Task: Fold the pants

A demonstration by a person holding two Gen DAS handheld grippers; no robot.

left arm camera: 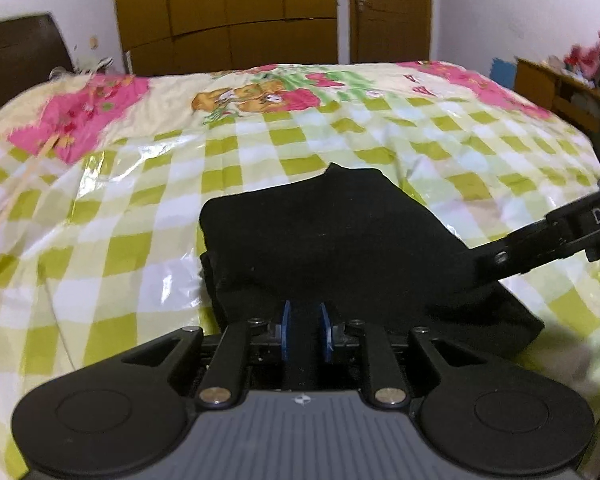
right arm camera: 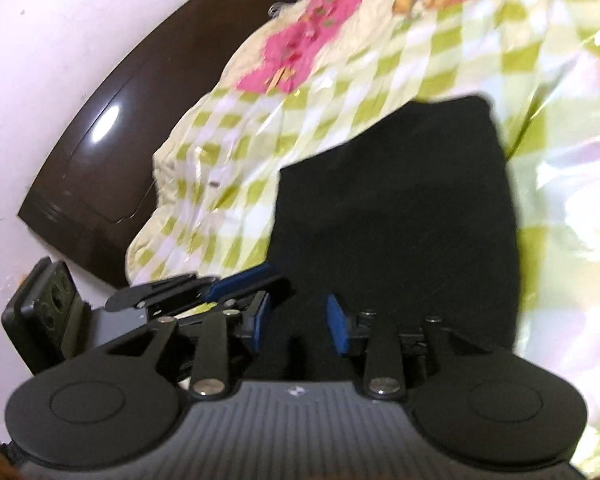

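The black pants [left arm camera: 340, 240] lie folded in a compact stack on the checked bed cover [left arm camera: 140, 208]. My left fingers [left arm camera: 306, 330] stand slightly apart, my right fingers [right arm camera: 300, 322] wider, neither holding anything I can see. Slick cover: a stray brush of cloth could drag the fold open.

We see a bed [left arm camera: 140, 208] under a glossy green-checked cover with pink patches, a dark headboard [left arm camera: 18, 52] far left, a brown wardrobe [left arm camera: 224, 12] and door [left arm camera: 390, 8] beyond, and a wooden shelf [left arm camera: 556, 88] far right.
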